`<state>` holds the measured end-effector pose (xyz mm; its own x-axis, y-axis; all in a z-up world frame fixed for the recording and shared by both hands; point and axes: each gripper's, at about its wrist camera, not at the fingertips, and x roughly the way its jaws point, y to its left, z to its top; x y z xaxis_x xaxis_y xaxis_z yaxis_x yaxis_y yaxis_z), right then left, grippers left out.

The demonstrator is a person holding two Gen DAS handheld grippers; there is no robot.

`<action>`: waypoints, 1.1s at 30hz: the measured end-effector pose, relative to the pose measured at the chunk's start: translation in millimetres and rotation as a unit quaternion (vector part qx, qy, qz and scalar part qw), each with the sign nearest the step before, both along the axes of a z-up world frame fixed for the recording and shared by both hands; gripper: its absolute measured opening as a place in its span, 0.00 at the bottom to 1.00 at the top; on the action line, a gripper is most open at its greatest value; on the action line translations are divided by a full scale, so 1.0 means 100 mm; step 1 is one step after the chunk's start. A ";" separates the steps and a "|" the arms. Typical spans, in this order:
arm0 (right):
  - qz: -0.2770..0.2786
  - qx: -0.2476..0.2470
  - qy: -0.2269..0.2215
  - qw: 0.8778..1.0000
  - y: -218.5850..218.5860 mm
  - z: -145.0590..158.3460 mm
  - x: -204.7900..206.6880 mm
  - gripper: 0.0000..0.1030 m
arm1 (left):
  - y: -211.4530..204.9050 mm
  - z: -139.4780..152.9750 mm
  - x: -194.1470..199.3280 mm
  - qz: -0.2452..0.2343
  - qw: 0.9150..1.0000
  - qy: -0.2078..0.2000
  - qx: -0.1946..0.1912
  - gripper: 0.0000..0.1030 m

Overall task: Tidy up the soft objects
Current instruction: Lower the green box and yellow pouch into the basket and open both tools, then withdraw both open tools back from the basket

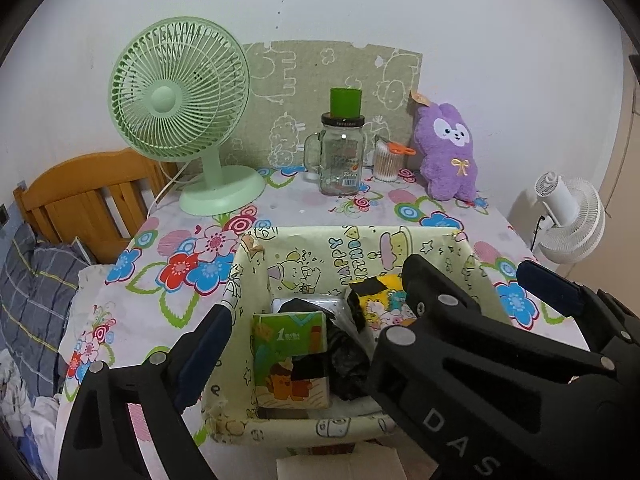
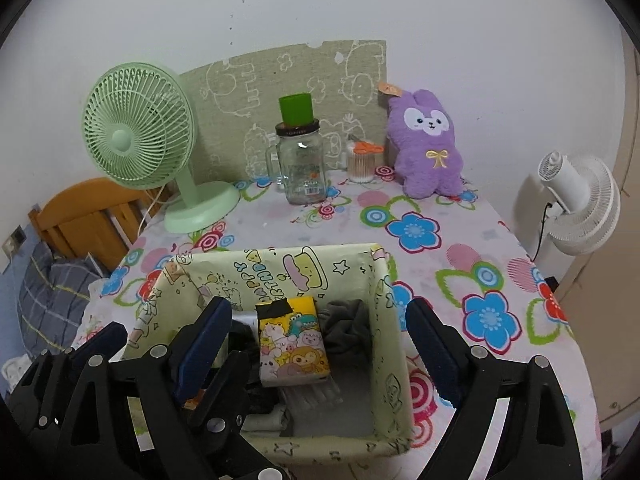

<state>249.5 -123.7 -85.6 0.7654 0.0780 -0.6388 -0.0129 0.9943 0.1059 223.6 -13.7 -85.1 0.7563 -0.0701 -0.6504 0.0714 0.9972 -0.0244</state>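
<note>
A pale green "Happy Birthday" box [image 1: 320, 240] [image 2: 360, 254] stands open on the flowered table. Inside lie a green tissue pack [image 1: 292, 356], a yellow cartoon tissue pack [image 2: 292, 340] [image 1: 380, 304], dark crumpled fabric [image 1: 348, 368] and a grey cloth [image 2: 348, 324]. A purple plush rabbit [image 1: 448, 152] [image 2: 428, 144] sits at the back right against the wall. My left gripper [image 1: 312, 320] is open and empty over the box. My right gripper [image 2: 316, 328] is open and empty over the box; its black body shows in the left wrist view [image 1: 480, 360].
A green desk fan [image 1: 180, 112] [image 2: 140, 136] stands back left. A glass jar with a green cup on it [image 1: 340, 152] [image 2: 300, 160] and a cotton-swab tub [image 1: 388, 160] [image 2: 360, 164] stand at the back. A white fan [image 2: 576, 200] is off the right edge; a wooden headboard [image 1: 80, 196] is left.
</note>
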 end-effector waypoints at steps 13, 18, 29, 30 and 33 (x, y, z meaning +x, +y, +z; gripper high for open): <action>-0.001 0.003 -0.029 1.000 -0.03 0.26 -0.35 0.88 | -0.06 0.23 -0.32 -0.011 0.999 -0.031 -0.001 0.93; 0.000 0.004 -0.036 0.999 -0.05 0.34 -0.50 0.88 | -0.07 0.30 -0.47 -0.011 0.999 -0.042 0.000 0.93; -0.003 0.001 -0.057 0.998 -0.08 0.51 -0.84 0.89 | -0.09 0.45 -0.78 -0.018 0.998 -0.068 0.001 0.93; -0.003 0.000 -0.059 0.998 -0.08 0.53 -0.88 0.89 | -0.09 0.46 -0.81 -0.018 0.997 -0.071 0.001 0.93; -0.003 -0.001 -0.064 0.998 -0.09 0.56 -0.97 0.91 | -0.10 0.49 -0.90 -0.019 0.997 -0.075 0.001 0.93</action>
<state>152.0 -133.0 -29.5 0.8407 0.0723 -0.5367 -0.0207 0.9946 0.1014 134.1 -23.3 -36.4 0.8417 -0.1004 -0.5305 0.1128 0.9936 -0.0091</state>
